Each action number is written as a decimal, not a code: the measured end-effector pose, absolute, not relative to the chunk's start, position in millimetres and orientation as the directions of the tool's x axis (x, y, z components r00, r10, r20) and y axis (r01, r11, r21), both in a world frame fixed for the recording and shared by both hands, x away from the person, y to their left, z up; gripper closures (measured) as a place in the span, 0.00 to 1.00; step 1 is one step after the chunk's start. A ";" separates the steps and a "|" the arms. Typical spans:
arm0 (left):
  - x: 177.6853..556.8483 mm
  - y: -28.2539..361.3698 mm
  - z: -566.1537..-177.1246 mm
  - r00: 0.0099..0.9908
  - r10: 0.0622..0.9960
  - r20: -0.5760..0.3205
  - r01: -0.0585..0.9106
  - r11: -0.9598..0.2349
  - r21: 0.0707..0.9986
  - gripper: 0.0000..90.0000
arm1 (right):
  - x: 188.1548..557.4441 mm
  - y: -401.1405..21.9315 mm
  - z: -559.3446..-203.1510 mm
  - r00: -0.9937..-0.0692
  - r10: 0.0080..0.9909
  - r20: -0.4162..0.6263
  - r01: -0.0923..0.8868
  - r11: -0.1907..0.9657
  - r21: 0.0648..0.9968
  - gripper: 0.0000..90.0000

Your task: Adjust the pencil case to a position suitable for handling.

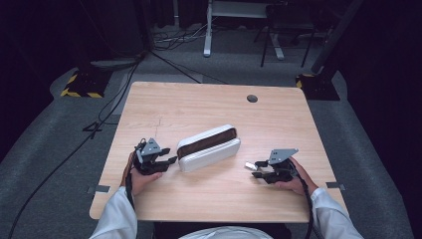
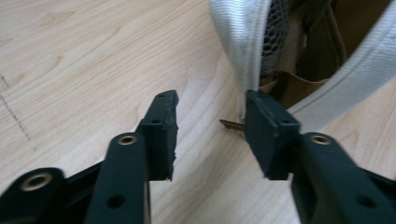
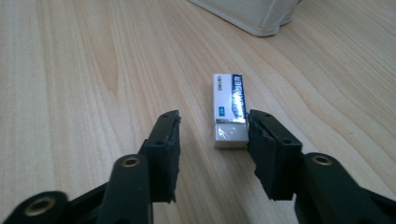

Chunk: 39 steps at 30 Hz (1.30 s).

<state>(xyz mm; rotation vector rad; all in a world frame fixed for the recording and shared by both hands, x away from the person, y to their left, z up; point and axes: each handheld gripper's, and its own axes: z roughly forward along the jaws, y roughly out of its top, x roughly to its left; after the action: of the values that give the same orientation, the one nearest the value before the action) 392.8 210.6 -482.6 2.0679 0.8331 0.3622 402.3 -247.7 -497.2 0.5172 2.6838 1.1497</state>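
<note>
Zipper pull (image 2: 231, 124) half hidden behind left tongs (image 2: 212, 135)

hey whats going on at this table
A person holds tongs in each hand at a wooden table. The left tongs are open at the end of an unzipped white pencil case. The right tongs are open around an eraser lying on the table. Nothing is gripped yet.

Wood table (image 1: 209, 196) w/ open pencil case (image 1: 208, 148), eraser (image 1: 250, 166).

One pencil case (image 1: 209, 148), one eraser (image 3: 229, 111), two tongs: left (image 2: 210, 135), right (image 3: 212, 154)
</note>
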 end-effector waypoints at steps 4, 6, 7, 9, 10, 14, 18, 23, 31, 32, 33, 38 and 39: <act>406.1 206.4 -480.8 0.738 0.672 -0.051 0.426 -0.406 0.808 0.65 | 399.8 -247.1 -496.4 -0.935 0.355 -0.025 0.229 0.654 0.721 0.61; 413.3 203.2 -480.8 0.742 0.667 -0.070 0.435 -0.399 0.808 0.63 | 400.8 -245.3 -497.3 -0.923 0.383 -0.027 0.246 0.644 0.725 0.54; 417.0 201.3 -480.8 0.746 0.662 -0.071 0.433 -0.402 0.807 0.63 | 401.8 -244.9 -498.0 -0.920 0.391 -0.021 0.254 0.637 0.728 0.53; 423.7 196.7 -480.1 0.750 0.658 -0.065 0.428 -0.408 0.806 0.62 | 403.2 -243.7 -498.9 -0.916 0.401 -0.014 0.265 0.630 0.730 0.50; 426.4 194.1 -480.3 0.754 0.655 -0.053 0.419 -0.416 0.807 0.63 | 403.9 -242.8 -499.0 -0.912 0.409 -0.013 0.271 0.626 0.731 0.51; 437.6 182.4 -481.5 0.772 0.631 -0.080 0.430 -0.424 0.797 0.64 | 404.6 -238.7 -499.0 -0.904 0.428 -0.019 0.277 0.619 0.735 0.56; 443.6 171.4 -483.1 0.781 0.620 -0.072 0.423 -0.441 0.792 0.64 | 405.0 -238.0 -498.1 -0.894 0.447 -0.035 0.280 0.618 0.734 0.67; 453.4 151.9 -483.5 0.801 0.594 -0.072 0.409 -0.455 0.791 0.65 | 404.4 -245.0 -497.7 -0.890 0.455 -0.015 0.299 0.609 0.734 0.82; 463.6 118.8 -485.7 0.818 0.570 -0.075 0.397 -0.466 0.791 0.65 | 390.0 -277.9 -498.2 -0.886 0.464 0.007 0.317 0.595 0.738 0.82; 464.1 116.5 -485.6 0.821 0.567 -0.070 0.392 -0.470 0.790 0.64 | 388.7 -280.7 -498.4 -0.884 0.467 0.003 0.316 0.594 0.740 0.82; 464.0 114.2 -485.6 0.820 0.568 -0.069 0.393 -0.472 0.789 0.64 | 386.8 -284.2 -499.0 -0.881 0.474 0.002 0.318 0.587 0.745 0.82; 462.3 113.1 -483.6 0.820 0.569 -0.052 0.386 -0.485 0.785 0.58 | 380.1 -299.7 -500.3 -0.865 0.501 0.019 0.341 0.560 0.755 0.82; 458.8 115.8 -482.6 0.816 0.577 -0.038 0.386 -0.495 0.778 0.56 | 379.5 -302.3 -500.5 -0.866 0.500 0.021 0.341 0.558 0.756 0.82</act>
<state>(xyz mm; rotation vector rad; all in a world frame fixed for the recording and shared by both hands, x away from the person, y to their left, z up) 458.8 115.8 -482.6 2.1516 0.7051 0.2873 379.5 -302.3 -500.5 0.7096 2.5951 1.1960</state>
